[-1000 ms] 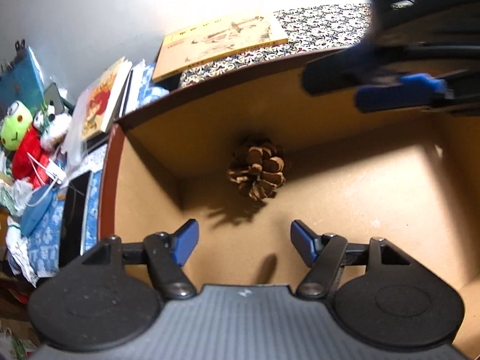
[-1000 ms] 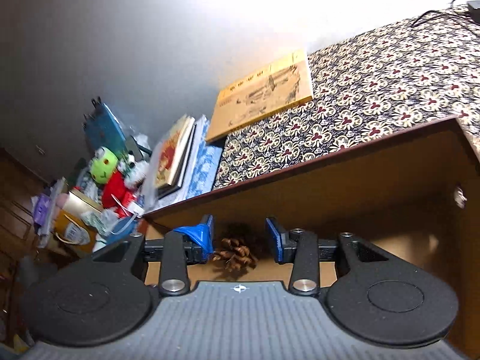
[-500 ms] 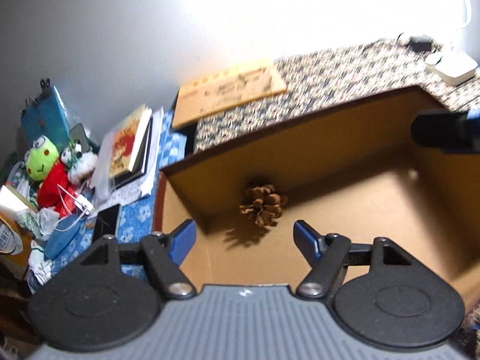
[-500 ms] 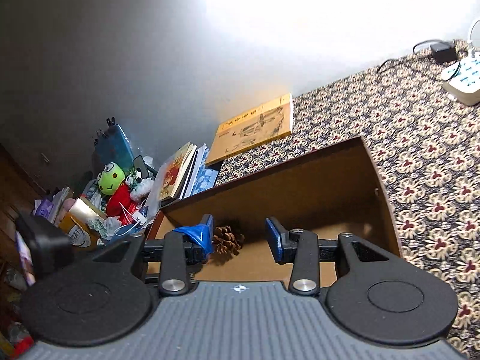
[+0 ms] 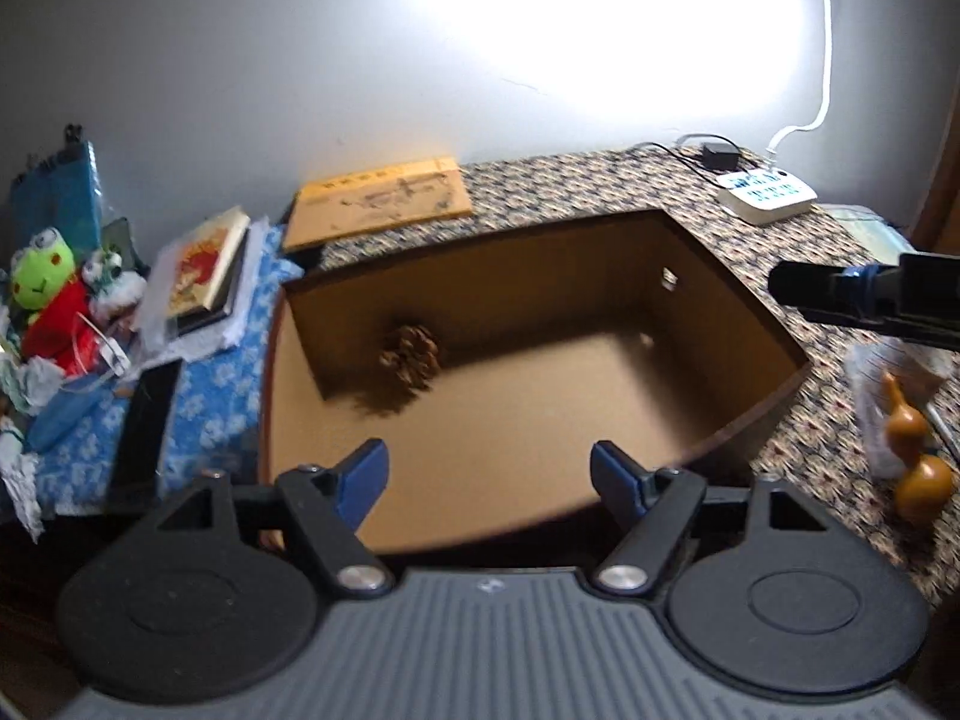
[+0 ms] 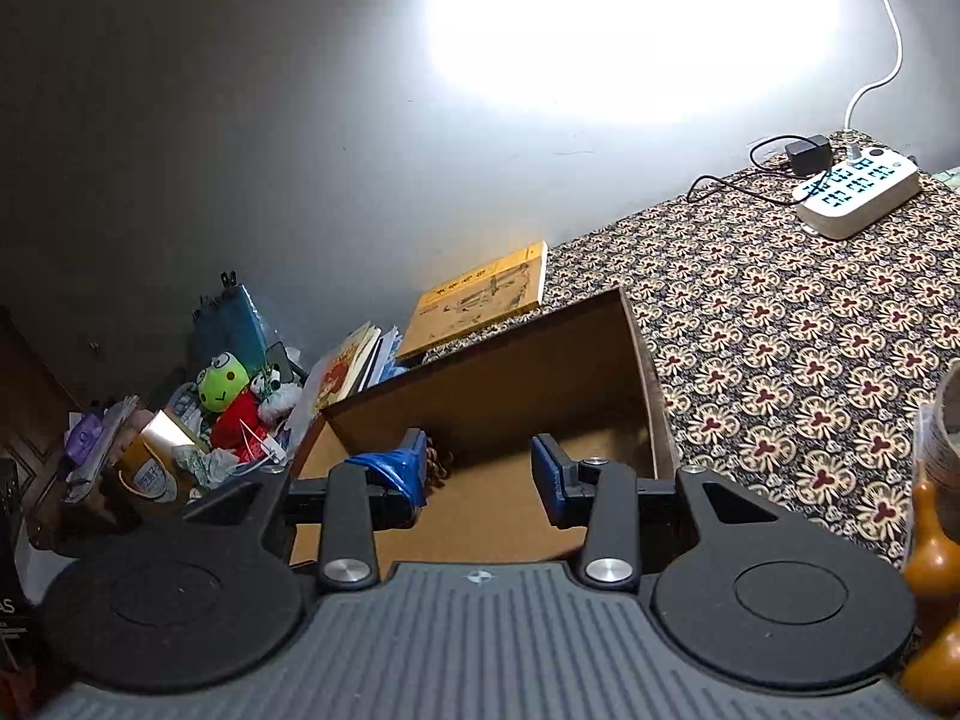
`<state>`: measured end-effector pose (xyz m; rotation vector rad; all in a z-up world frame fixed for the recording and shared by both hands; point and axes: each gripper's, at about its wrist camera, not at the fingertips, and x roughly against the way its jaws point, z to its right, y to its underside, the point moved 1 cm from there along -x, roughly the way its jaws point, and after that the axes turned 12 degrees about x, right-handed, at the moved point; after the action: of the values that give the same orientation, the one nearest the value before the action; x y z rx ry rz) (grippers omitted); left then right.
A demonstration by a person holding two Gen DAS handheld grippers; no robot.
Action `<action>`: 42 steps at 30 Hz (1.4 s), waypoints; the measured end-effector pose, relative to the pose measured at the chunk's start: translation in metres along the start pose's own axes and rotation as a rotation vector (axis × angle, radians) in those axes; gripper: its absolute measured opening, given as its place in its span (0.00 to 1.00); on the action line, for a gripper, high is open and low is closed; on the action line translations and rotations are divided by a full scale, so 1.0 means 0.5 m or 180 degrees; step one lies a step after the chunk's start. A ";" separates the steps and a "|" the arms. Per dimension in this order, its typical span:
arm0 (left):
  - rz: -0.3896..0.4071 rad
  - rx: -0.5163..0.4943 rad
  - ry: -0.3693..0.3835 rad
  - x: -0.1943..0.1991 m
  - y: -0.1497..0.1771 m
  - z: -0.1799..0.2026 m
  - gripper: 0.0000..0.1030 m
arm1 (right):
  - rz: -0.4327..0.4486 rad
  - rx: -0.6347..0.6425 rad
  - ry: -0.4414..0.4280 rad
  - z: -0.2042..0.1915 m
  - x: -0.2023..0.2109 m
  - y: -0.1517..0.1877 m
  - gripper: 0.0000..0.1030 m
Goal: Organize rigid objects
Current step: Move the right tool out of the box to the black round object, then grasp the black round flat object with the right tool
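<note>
1. On the far left of the table edge, clutter lies outside the work: one green frog plush toy in red and one thin yellow book flat on the patterned cloth.
2. Next, the open brown wooden box holds a single brown pine cone, resting against its far-left inner corner. I count nothing else inside.
3. The left gripper hangs above the box's near edge, jaws spread wide with nothing between them.
4. The right gripper also stands released and empty, pointing over the box.
5. At the far right, two tan gourd-shaped ornaments stand just outside the box, long axes upright, beside a clear bag. They lie right of both jaws, nearer the right gripper, so it looks better placed to fetch one.
</note>
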<state>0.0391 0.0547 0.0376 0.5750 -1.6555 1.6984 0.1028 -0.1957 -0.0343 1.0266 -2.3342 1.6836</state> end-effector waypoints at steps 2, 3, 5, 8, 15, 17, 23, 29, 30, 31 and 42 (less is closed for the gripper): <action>-0.0079 -0.0021 0.0109 0.006 0.028 0.008 0.74 | -0.0060 0.0000 0.0039 0.004 0.015 0.024 0.20; -0.0126 -0.0026 0.0174 0.008 0.043 0.012 0.74 | -0.0112 -0.0007 0.0056 0.007 0.021 0.036 0.20; -0.0258 -0.0010 0.0372 0.008 0.072 0.020 0.73 | -0.0225 -0.0039 0.0085 0.012 0.030 0.064 0.20; -0.0462 -0.0034 0.0711 0.004 0.119 0.041 0.74 | -0.0428 -0.0216 0.0103 0.024 0.039 0.106 0.20; -0.0874 -0.0200 0.1134 -0.029 0.198 0.102 0.77 | -0.0850 -0.0590 0.0101 0.060 0.043 0.196 0.19; -0.0941 -0.0223 0.1160 -0.040 0.214 0.117 0.79 | -0.0935 -0.0653 0.0060 0.070 0.042 0.215 0.19; -0.1137 -0.0151 0.1148 -0.078 0.231 0.152 0.80 | -0.1109 -0.0726 -0.0038 0.095 0.030 0.247 0.18; -0.1192 -0.0112 0.0903 -0.107 0.250 0.178 0.79 | -0.1218 -0.0766 -0.0230 0.128 0.023 0.257 0.17; -0.1172 -0.0096 0.0882 -0.107 0.250 0.181 0.79 | -0.1232 -0.0773 -0.0273 0.131 0.021 0.259 0.16; -0.1148 -0.0086 0.0869 -0.107 0.250 0.184 0.79 | -0.1242 -0.0769 -0.0304 0.131 0.020 0.259 0.16; -0.1125 -0.0121 0.0673 -0.137 0.248 0.216 0.60 | -0.1298 -0.0685 -0.0673 0.131 0.003 0.273 0.09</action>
<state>-0.0218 -0.0574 -0.0867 0.6066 -1.3438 1.4151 0.0450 -0.2305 -0.1701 1.5643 -2.1594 1.1998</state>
